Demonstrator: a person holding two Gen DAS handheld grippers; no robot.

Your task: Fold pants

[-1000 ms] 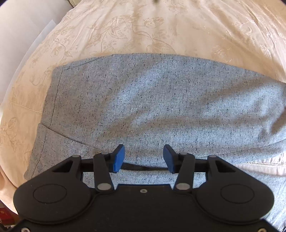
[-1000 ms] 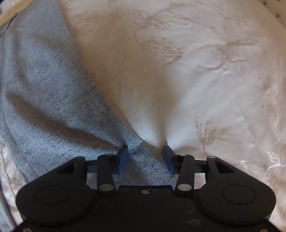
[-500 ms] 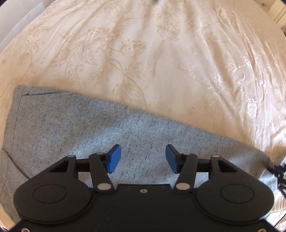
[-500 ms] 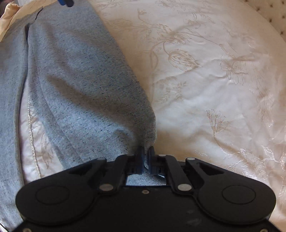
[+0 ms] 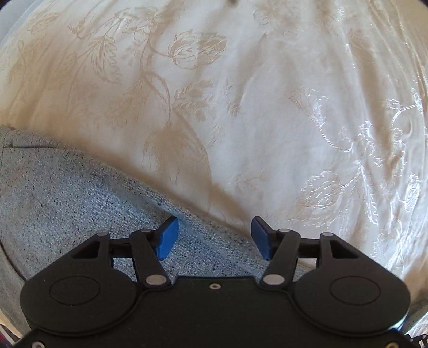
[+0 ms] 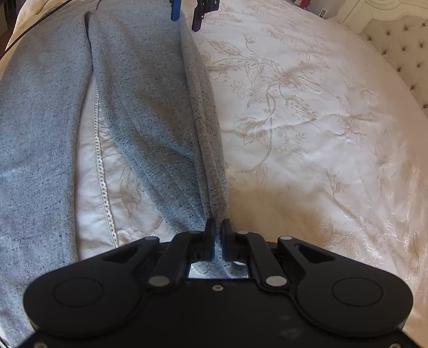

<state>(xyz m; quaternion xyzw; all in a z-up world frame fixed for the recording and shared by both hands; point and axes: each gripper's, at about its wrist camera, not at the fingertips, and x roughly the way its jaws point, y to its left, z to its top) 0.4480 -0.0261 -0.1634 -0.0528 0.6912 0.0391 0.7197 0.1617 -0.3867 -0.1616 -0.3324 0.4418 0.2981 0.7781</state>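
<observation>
Grey speckled pants [image 6: 149, 112] lie on a cream floral bedspread [image 6: 307, 107]. In the right wrist view both legs run away from me, with a strip of bedspread between them. My right gripper [image 6: 218, 233] is shut on the outer edge of the right leg at its near end, and that edge is lifted into a ridge. My left gripper [image 5: 214, 235] is open, its blue pads [image 5: 168, 238] straddling the far edge of the pants [image 5: 67, 198]. The left gripper also shows at the top of the right wrist view [image 6: 187, 13], over the same leg edge.
The bedspread [image 5: 240, 93] spreads wide beyond the pants. A tufted cream headboard [image 6: 401, 40] stands at the far right. A lace seam of the bedding [image 6: 100, 150] runs between the two legs.
My right gripper closed on the leg edge and has lifted and pulled it taut. My left gripper has moved across the pants to their far edge, staying open.
</observation>
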